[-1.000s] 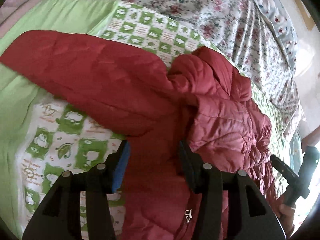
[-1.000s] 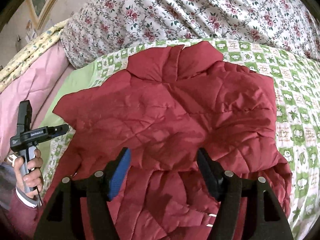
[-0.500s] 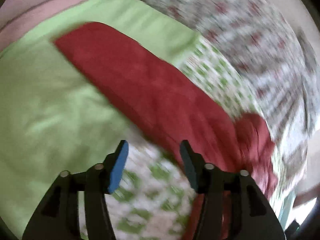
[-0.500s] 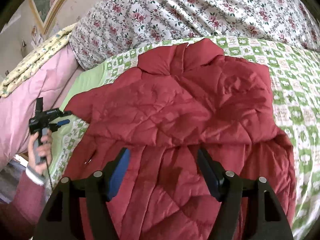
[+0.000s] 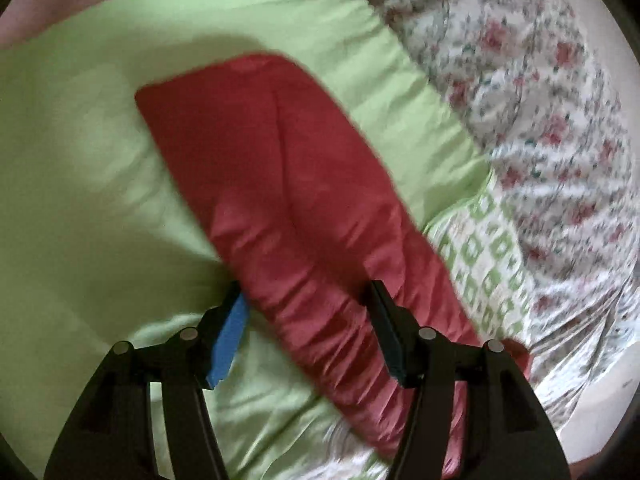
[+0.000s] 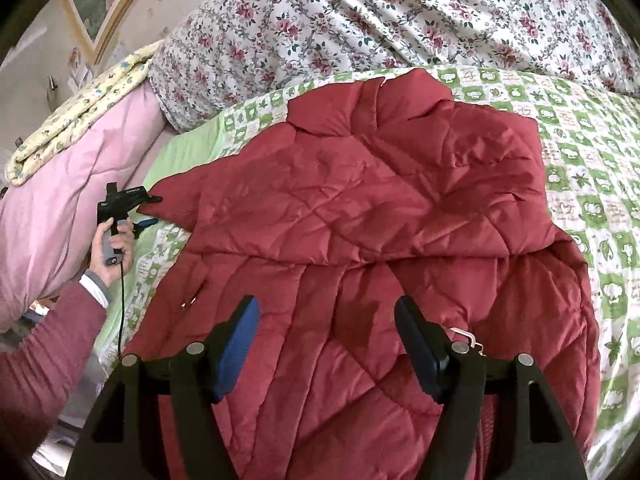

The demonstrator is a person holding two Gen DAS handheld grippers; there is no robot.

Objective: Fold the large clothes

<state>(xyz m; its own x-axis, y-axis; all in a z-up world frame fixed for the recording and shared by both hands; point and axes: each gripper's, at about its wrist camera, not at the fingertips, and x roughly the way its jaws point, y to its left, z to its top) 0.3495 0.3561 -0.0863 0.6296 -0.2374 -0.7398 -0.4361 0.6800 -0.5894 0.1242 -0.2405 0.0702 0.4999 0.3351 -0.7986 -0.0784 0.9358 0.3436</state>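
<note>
A red quilted jacket (image 6: 360,240) lies spread on a bed, one sleeve (image 5: 288,200) stretched out to the side.

The jacket rests on a green-and-white patterned sheet (image 6: 592,184), collar toward a flowered quilt (image 6: 400,12) at the far side. Its sleeve reaches across a plain green part of the bedding (image 5: 80,200), beside a pink blanket (image 6: 60,208). The left claw (image 5: 306,320) stands wide, its fingers either side of the sleeve near its wrinkled part, not closed on it; this view is blurred. The left hand (image 6: 110,248) grips that tool by the sleeve's end. The right claw (image 6: 326,336) hovers wide over the jacket's lower front, holding nothing.
</note>
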